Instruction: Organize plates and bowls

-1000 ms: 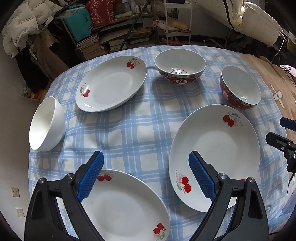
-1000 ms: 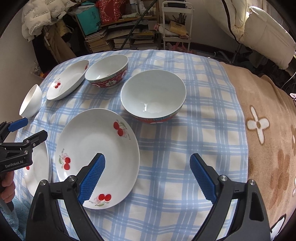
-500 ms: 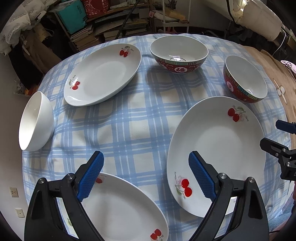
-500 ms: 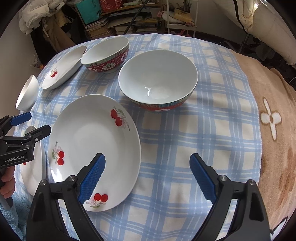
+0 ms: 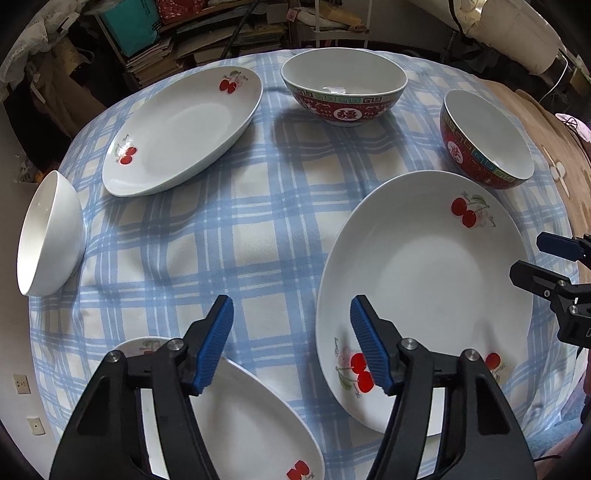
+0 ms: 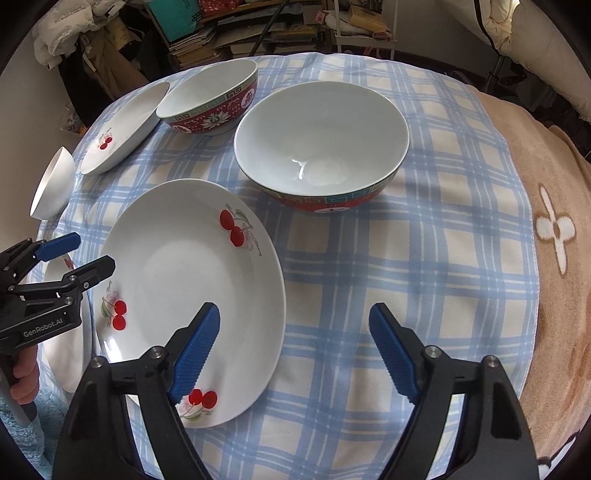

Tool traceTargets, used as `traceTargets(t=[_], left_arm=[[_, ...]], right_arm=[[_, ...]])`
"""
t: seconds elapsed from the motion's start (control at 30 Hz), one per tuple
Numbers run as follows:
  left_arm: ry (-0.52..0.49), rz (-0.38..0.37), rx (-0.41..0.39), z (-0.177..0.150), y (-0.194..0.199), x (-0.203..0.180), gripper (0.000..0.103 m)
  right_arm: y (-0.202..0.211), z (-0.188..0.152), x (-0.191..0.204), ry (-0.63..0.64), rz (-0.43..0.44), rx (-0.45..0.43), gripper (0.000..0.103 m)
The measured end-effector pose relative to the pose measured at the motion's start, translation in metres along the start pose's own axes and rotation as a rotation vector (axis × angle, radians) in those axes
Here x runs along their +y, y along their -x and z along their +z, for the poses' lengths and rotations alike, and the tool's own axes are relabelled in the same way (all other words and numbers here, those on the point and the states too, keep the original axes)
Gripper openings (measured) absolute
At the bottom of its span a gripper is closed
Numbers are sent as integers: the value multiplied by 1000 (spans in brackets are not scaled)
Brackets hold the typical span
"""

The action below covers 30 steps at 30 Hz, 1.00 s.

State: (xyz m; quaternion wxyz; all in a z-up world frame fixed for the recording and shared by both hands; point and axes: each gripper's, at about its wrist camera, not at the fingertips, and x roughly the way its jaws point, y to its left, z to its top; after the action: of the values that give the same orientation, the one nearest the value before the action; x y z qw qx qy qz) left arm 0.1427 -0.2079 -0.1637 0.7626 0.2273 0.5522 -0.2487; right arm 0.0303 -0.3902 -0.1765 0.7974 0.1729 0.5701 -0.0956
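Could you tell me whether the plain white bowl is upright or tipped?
Tipped: the plain white bowl lies on its side at the table edge, mouth facing outward.

near plate [image 5: 240, 424] cut off by frame edge, partly behind fingers [image 5: 212, 341]

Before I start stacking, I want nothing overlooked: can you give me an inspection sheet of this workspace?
Surface: blue-and-white checked tablecloth; tan flowered blanket at its right.
Job's things: three white cherry-print plates; two red patterned bowls; plain white bowl tilted at the left edge.
Clutter: nothing seen on the cloth.
Grippers: left gripper and right gripper closing, nothing between them.
Cables: white cord, far right.
Surroundings: stacked books, white metal rack.
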Motion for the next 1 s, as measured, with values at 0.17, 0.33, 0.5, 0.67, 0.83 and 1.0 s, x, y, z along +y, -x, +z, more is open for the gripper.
traceTargets(t=[0.17,0.33,0.5,0.67,0.83,1.0], left_arm=[[60,-54,25,0,-8,8,43],[111,-176,61,-1,-14,12,15],[86,-159,47,-5,-15,4,14],[78,-143,46,-3,-13,-3,14],[76,-143,43,-8,-7,-4,14],[86,-154,30,-10,5,1,14]], right_arm=[[-2,0,-4,-30,38,25,53],[-6,-3,-7,-51,95,62,13],[-6,-3,1,-34,78,60,8],[-5,-3,1,-37,73,42,8],[-1,-3,-1,-58,76,29,8],[9,-5,-1,-52,73,10,8]])
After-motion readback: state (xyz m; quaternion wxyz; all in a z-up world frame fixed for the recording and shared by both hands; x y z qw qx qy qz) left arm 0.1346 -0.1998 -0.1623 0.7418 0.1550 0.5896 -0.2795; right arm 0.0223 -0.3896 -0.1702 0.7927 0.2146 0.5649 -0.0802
